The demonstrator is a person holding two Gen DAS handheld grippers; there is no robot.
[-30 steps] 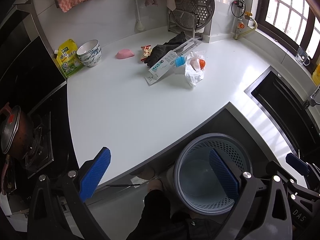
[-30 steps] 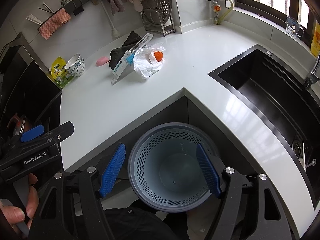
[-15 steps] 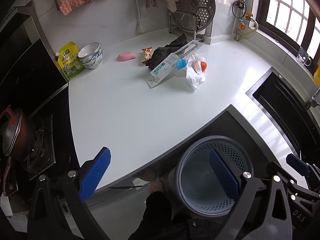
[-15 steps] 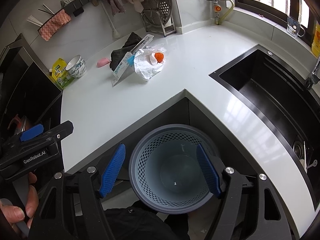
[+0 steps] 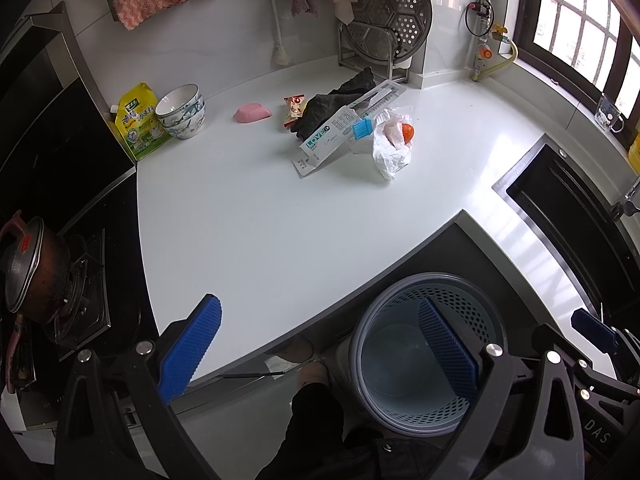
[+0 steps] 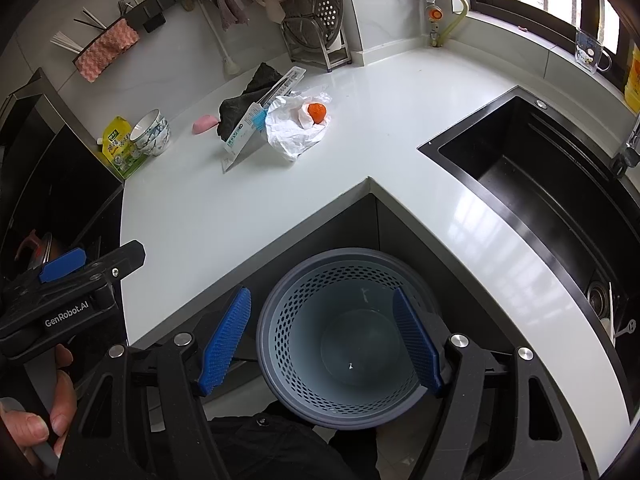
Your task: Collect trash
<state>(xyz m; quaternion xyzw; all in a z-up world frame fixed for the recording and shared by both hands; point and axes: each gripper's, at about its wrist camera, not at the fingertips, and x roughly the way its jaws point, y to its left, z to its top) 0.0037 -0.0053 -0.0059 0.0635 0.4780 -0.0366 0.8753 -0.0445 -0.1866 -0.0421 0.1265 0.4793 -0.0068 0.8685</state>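
Note:
Trash lies at the back of the white counter (image 5: 260, 220): a white plastic bag (image 5: 390, 156) (image 6: 288, 132) with an orange lump (image 5: 407, 132) in it, a long white box (image 5: 340, 128) (image 6: 244, 128), a dark crumpled bag (image 5: 320, 110), a candy wrapper (image 5: 293, 110) and a pink piece (image 5: 252, 113). A grey perforated bin (image 5: 400, 280) (image 6: 340, 254) stands empty on the floor in the counter's inner corner. My left gripper (image 5: 320, 344) is open over the counter's front edge. My right gripper (image 6: 322, 340) is open above the bin, holding nothing.
Stacked bowls (image 5: 182, 112) and a green pouch (image 5: 138, 124) sit at the back left. A pot (image 5: 32, 268) is on the stove at left. A black sink (image 6: 540, 168) lies to the right. A steamer rack (image 5: 384, 20) stands by the wall. A hand (image 6: 40, 412) holds the left gripper's handle.

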